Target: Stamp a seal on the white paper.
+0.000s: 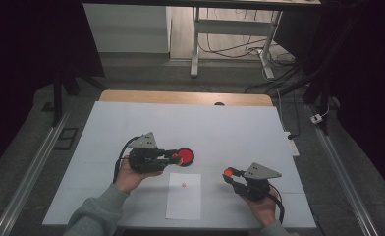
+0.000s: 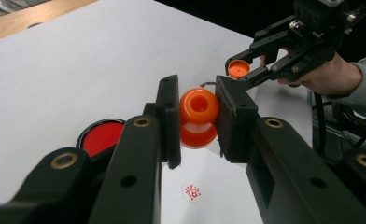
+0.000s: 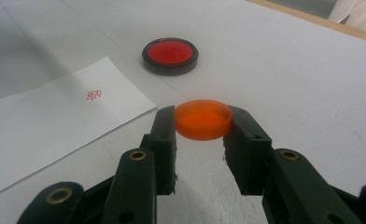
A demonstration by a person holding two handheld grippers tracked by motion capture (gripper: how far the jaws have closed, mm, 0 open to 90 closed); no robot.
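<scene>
Orange plastic shows in both of the person's grippers at the white table. The left gripper, held above the table near its middle, is clamped on a rounded orange stamp with a hollow top; the left gripper view shows the two pads pressing its sides and the stamp lifted clear of the surface. Just past those jaws, a round black ink pad with a red face lies flat on the table. The right gripper hangs off to the right, well apart from the left one, and grips a small orange cap squarely between its pads, the cap's flat face up in the right gripper view. Between the two hands a white sheet of paper lies on the table, bearing a small red stamped mark near its upper edge.
</scene>
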